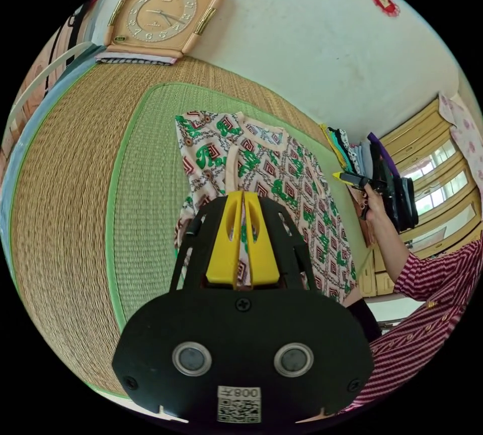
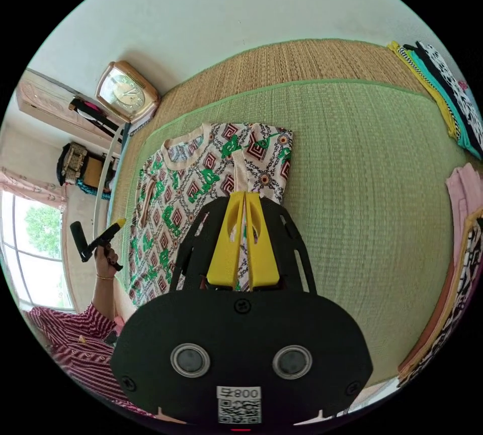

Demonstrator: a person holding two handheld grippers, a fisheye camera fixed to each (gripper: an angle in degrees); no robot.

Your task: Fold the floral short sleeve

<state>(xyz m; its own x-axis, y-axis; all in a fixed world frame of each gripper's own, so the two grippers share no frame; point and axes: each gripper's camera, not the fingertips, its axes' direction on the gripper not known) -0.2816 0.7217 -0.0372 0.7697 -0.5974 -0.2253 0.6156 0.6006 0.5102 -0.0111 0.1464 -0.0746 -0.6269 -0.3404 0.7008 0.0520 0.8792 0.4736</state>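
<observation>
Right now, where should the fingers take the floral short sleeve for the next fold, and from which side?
Probably the hem end, at its two corners, coming in low from the person's side of the mat. The floral short sleeve lies flat as a long strip, sleeve already folded inward and collar farthest away, so the hem can carry toward the collar.

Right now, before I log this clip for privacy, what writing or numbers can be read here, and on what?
"12", with the other hour numerals: on the dial of the clock.
Small plate below the clock's dial: too small to read.
Green script on the floral short sleeve: broken by folds, unreadable.
Red sticker on the wall: too small to read.
Printed tags on the left gripper and right gripper: labels, not read off.
</observation>
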